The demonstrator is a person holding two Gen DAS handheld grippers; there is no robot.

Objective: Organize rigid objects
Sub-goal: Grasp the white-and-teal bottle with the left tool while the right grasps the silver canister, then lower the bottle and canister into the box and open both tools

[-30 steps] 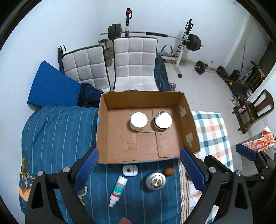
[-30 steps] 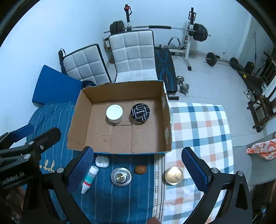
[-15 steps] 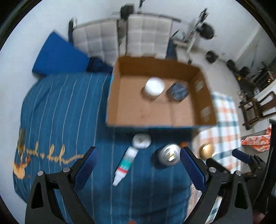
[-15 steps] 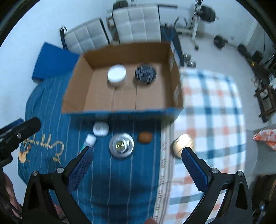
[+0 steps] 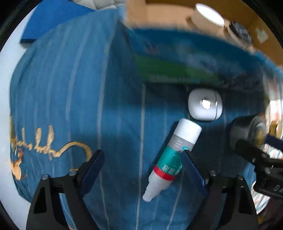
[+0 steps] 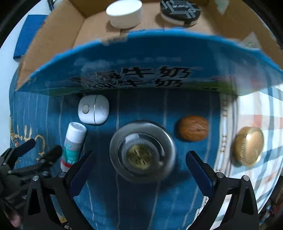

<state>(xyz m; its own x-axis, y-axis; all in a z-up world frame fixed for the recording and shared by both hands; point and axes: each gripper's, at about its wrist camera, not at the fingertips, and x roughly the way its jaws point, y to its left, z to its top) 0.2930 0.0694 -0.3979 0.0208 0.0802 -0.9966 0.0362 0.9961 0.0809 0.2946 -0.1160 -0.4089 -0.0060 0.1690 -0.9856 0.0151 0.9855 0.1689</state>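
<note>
A white tube with a teal and red label [image 5: 172, 160] lies on the blue striped cover, its lower half beside the right finger of my left gripper [image 5: 141, 169], whose jaws are closing with only cloth between them. My right gripper [image 6: 139, 168] hangs low over a round silver tin [image 6: 142, 152], jaws closing, pads clear of the tin's sides. A white oval case [image 6: 93, 109], a walnut [image 6: 192, 128] and a gold tin [image 6: 248, 148] lie nearby. The cardboard box [image 6: 53, 40] behind them holds a white jar [image 6: 124, 13] and a black patterned tin [image 6: 180, 11].
The box's blue printed front wall [image 6: 134, 62] rises just beyond the row of objects. A checked cloth [image 6: 261, 113] covers the right side. The left gripper's black frame [image 6: 26, 159] stands close at the left of the right wrist view.
Both grippers have dropped steeply toward the cover and tipped to face down. The objects now fill the views; the room and chairs have left the picture. Both pairs of jaws have narrowed a little.
</note>
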